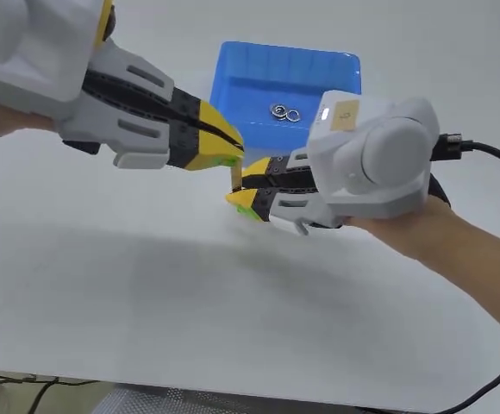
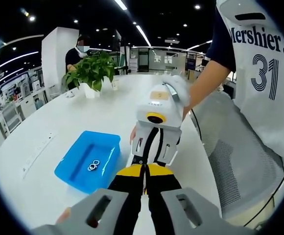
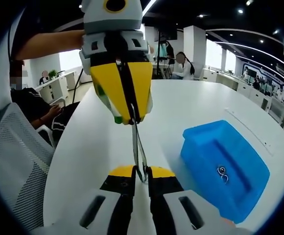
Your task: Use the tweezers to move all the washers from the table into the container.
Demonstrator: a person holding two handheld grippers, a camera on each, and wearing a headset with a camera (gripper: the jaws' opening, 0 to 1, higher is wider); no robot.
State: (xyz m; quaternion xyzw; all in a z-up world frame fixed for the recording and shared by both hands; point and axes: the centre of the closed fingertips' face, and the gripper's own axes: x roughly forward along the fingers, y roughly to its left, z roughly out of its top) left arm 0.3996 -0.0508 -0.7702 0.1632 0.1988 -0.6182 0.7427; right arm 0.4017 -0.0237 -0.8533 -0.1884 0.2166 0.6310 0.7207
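The left gripper (image 1: 231,148) looms closest in the head view, reaching in from the upper left; its yellow-tipped jaws are pressed together on one end of the tweezers (image 3: 137,147). The right gripper (image 1: 240,197) meets it tip to tip from the right, its jaws likewise pinched tight on the other end. The thin metal tweezers span the short gap between the two, above the table (image 1: 146,293). The washers (image 1: 284,112) lie together on the floor of the blue container (image 1: 228,78), which sits just beyond the grippers on the far side. The table is plain white and matte; a soft grey shadow (image 1: 190,250) spreads under the grippers; a black cable (image 1: 491,155) trails off the right gripper. Around it is an open office with a dark ceiling (image 2: 93,19) crossed by strip lights. A potted plant (image 2: 90,71) stands at the table's far end in the left gripper view; a grey mesh chair (image 3: 14,161) stands beside the table in the right gripper view.
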